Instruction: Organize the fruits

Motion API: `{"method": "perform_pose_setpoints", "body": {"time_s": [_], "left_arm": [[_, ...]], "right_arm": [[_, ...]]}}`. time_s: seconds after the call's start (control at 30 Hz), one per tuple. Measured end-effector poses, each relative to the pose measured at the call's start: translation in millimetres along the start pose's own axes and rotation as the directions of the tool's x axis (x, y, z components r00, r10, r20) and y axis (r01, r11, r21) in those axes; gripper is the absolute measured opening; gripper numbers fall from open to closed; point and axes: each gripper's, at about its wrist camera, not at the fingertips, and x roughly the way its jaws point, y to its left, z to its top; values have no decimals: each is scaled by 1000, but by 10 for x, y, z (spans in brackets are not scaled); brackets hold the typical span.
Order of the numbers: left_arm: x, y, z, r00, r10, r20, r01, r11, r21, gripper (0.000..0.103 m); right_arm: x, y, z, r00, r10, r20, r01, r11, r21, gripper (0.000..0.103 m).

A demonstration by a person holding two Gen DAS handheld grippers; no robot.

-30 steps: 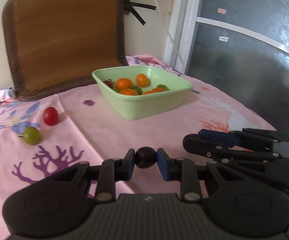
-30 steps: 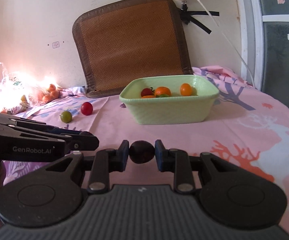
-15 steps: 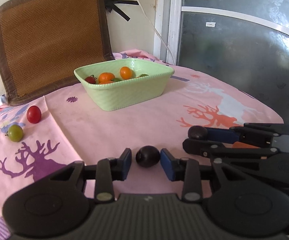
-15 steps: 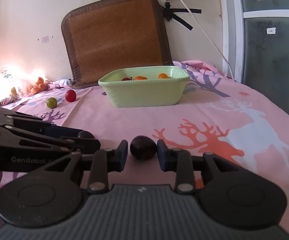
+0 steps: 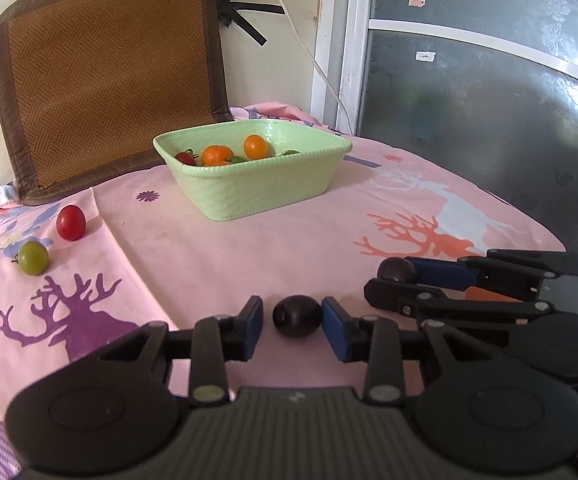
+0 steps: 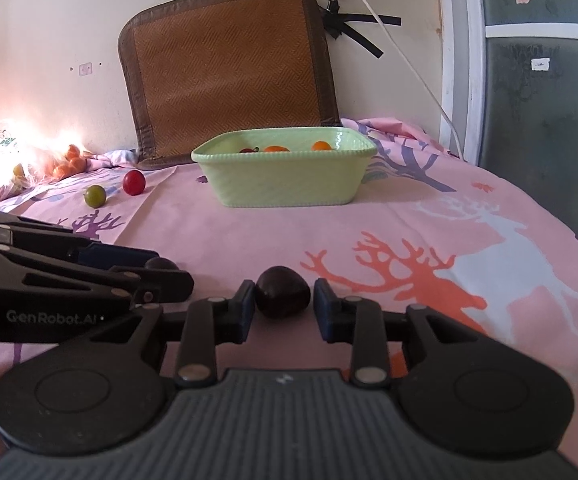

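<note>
A dark purple fruit (image 5: 297,316) rests on the pink cloth between the blue pads of my left gripper (image 5: 292,326). That gripper is open, with a slim gap on each side of the fruit. A second dark fruit (image 6: 283,292) lies on the cloth inside my right gripper (image 6: 283,308), also open and not pressing it. The two grippers sit side by side, the right gripper (image 5: 393,280) just right of the left. Farther back stands the green bowl (image 5: 257,196) with orange, red and green fruits inside. A red tomato (image 5: 71,222) and a green tomato (image 5: 33,257) lie loose to its left.
A brown woven mat (image 6: 229,68) leans on the wall behind the bowl. A plastic bag of small oranges (image 6: 65,162) sits at the far left. A white cable (image 5: 309,52) hangs beside the glass door (image 5: 489,100). The cloth's edge drops off at right.
Both grippers sank to the cloth with their dark fruits, then their jaws parted and let the fruits go. Over the last half second nothing has shifted.
</note>
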Motion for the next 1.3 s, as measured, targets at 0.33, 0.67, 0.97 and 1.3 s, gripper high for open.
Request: {"method": "perform_pose_setpoints", "body": {"time_s": [0.33,0.67,0.97,1.3], "left_arm": [[-9,0,-2,1000,-3,3,3,1000,-4,33],[-25,-1,-6,1000,-7,6,7,1000,-15,33],[-24,-2,-7,1000,-4,7,4,1000,-10,33],[-18,17,7,1000,-9,2,9,1000,-7,34]], "right_arm": [[1,29,-4,1000,-14,0,14,1000,-14,35],[-1,50,-9,1000,-26,2,26,999,-23,35],[-2,37,-10,1000,-23,5,24,1000,-20,36],[-41,52,-27,1000,-16,13,17,1000,-22,36]]}}
